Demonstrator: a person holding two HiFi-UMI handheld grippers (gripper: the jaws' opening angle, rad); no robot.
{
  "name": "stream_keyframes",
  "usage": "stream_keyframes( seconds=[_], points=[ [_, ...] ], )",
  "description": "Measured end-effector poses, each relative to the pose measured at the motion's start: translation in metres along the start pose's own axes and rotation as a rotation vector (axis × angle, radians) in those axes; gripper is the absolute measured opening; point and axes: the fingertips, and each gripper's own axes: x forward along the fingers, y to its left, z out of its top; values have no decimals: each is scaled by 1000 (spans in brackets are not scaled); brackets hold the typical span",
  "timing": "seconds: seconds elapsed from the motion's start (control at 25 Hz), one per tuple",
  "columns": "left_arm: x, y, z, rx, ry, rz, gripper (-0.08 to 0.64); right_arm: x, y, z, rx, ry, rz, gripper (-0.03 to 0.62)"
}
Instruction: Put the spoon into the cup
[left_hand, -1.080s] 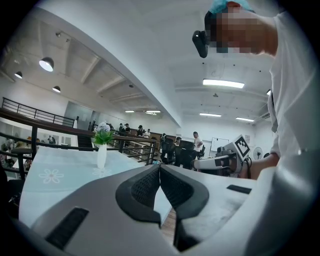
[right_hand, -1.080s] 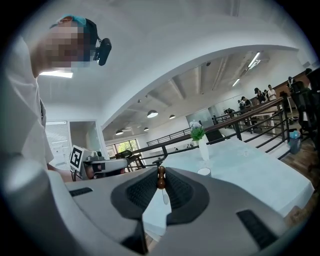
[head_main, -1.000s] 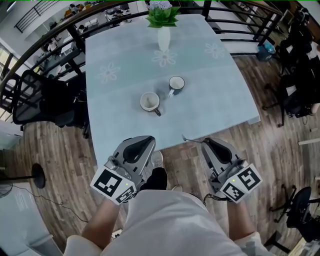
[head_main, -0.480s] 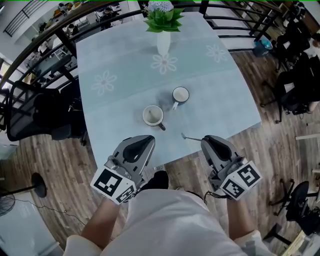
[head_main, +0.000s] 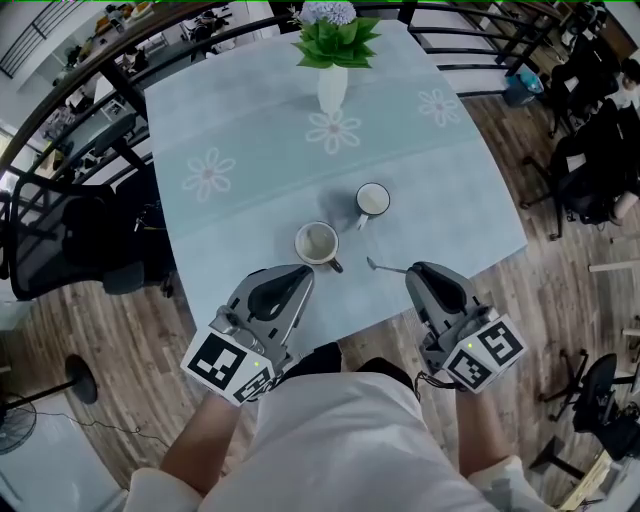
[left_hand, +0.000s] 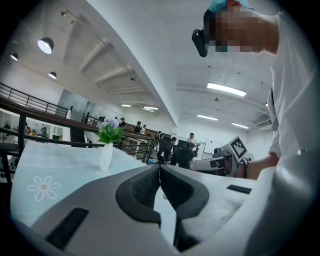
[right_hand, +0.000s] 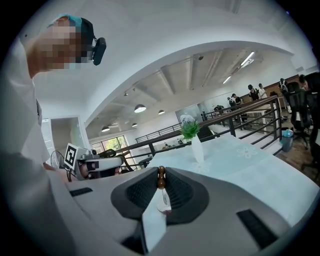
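Spoon (head_main: 385, 268) pinched by its handle end in the right tool (head_main: 418, 271) may swivel, toppling the cup (head_main: 317, 243); left tool (head_main: 299, 273) closed, empty.

left claw (head_main: 298, 272): jaws together, empty | right claw (head_main: 414, 270): jaws clamped on spoon (head_main: 384, 267) | both held forward

The left gripper (left_hand: 160, 166) has jaws touching at the tips, seemingly empty; a flower vase (left_hand: 106, 156) stands beyond.

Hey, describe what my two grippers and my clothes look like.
Both the left gripper and the right gripper are grey moulded shells with black ribbed pads. Each carries a white cube printed with black square markers. You wear a white top.
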Motion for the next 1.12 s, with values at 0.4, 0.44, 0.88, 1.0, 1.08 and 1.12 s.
stream_keyframes(
  seconds=[0.4,0.44,0.88,1.0,1.08,1.12],
  points=[
    [4,16,7,-3,-6,-6,20,19,-2,15,-24,-2,-13,57],
    [7,18,6,-6,-3,-4,20,23,-5,16,-28,-2,-13,57],
    [39,39,-3,-32,26,52,20,64,-56,27,-67,26,25,57],
    [48,43,-5,-39,34,74,20,73,-71,28,-75,43,39,57],
    [55,45,-6,-44,38,86,20,79,-81,27,-80,55,49,57],
    [59,46,-7,-47,40,92,20,82,-85,27,-83,62,54,57]
  ],
)
